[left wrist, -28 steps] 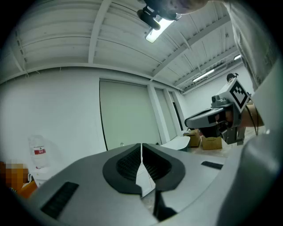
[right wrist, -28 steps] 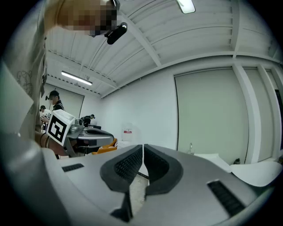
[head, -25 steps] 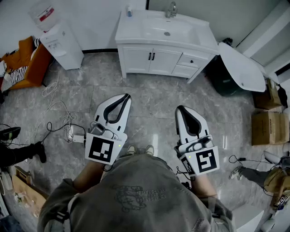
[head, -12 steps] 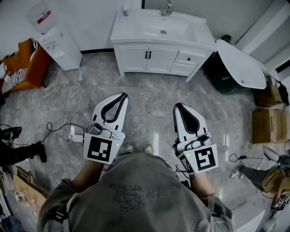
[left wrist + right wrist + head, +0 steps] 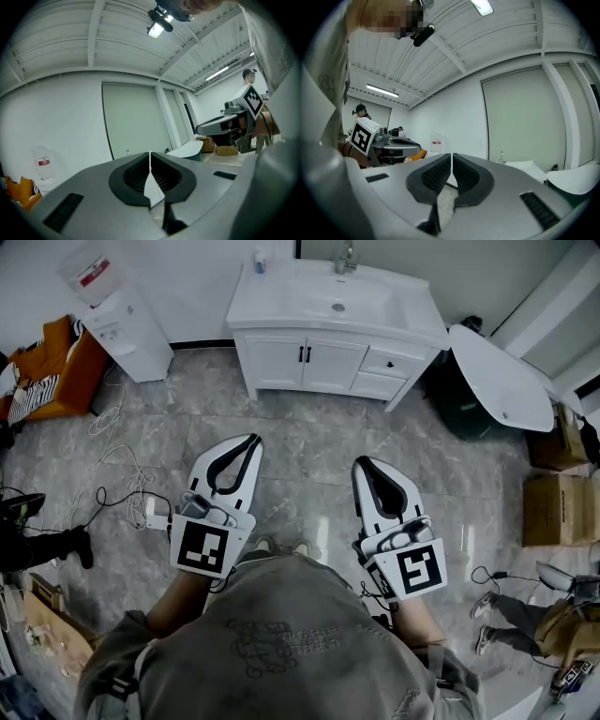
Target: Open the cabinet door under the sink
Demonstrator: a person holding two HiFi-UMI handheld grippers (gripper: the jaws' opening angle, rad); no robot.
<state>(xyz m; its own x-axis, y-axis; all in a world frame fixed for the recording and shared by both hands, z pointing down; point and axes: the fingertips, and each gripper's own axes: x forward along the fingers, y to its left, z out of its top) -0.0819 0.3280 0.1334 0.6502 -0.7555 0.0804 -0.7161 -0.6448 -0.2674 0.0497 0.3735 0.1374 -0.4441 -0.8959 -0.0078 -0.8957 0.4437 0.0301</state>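
The white sink cabinet (image 5: 323, 362) stands against the far wall, with its two doors closed and black handles (image 5: 305, 354) at their meeting edge. Small drawers (image 5: 392, 364) sit to the right of the doors. My left gripper (image 5: 251, 439) and right gripper (image 5: 361, 463) are held side by side over the grey floor, well short of the cabinet, pointing toward it. Both are shut with nothing in them. In the left gripper view the jaws (image 5: 150, 155) meet in a thin line. The right gripper view shows the same on its jaws (image 5: 451, 155).
A water dispenser (image 5: 122, 315) stands left of the cabinet, with orange cloth (image 5: 56, 362) and loose cables (image 5: 122, 488) on the floor further left. A white oval board (image 5: 502, 376) leans right of the cabinet, and cardboard boxes (image 5: 558, 502) lie beyond. Other people's legs (image 5: 47, 547) show at the edges.
Both grippers and the person carrying them have drifted slightly left and forward across the floor. The jaws stay shut and the cabinet doors stay closed.
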